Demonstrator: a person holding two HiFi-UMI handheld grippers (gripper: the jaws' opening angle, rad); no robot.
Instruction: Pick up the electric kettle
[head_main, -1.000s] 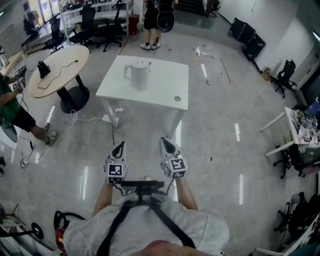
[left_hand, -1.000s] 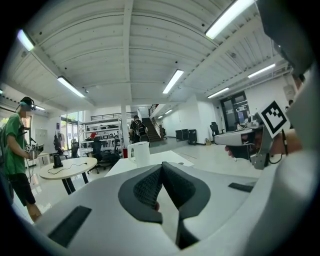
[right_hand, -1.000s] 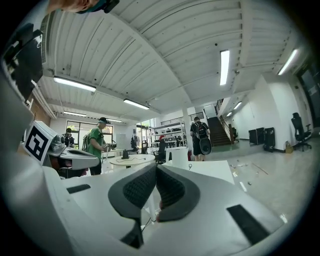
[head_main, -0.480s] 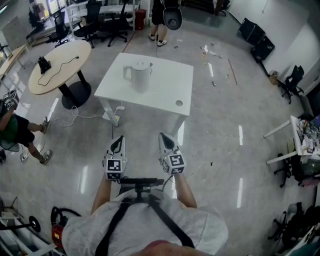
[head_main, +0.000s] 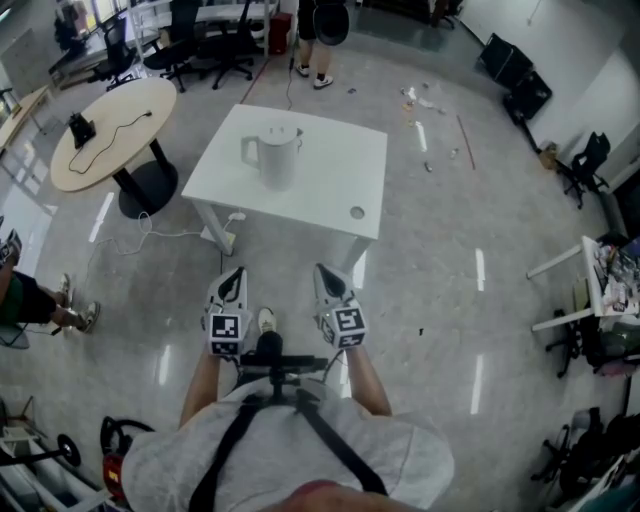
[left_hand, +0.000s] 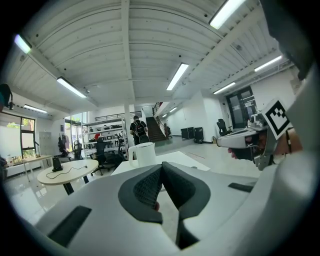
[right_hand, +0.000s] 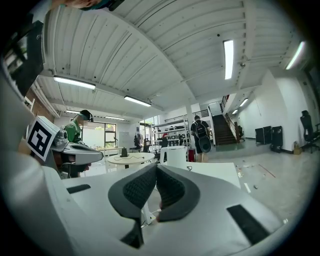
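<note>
Bare floor (head_main: 290, 262) lies open up to the white table (head_main: 330, 160). The kettle (head_main: 277, 158) stands there with room on every side; a cable (head_main: 165, 238) trails by the left leg.

1. No word, number, brand or sign can be read in any view.
2. The only print is a black-and-white square marker (head_main: 228, 332) on the cube of the left gripper (head_main: 236, 272), at about 8 o'clock from the head view's centre. It is a pattern of blocks, not letters.
3. A second square marker (head_main: 349, 323) stands on the cube of the right gripper (head_main: 324, 270), at about 6 o'clock from the centre. It too is a pattern only.
</note>
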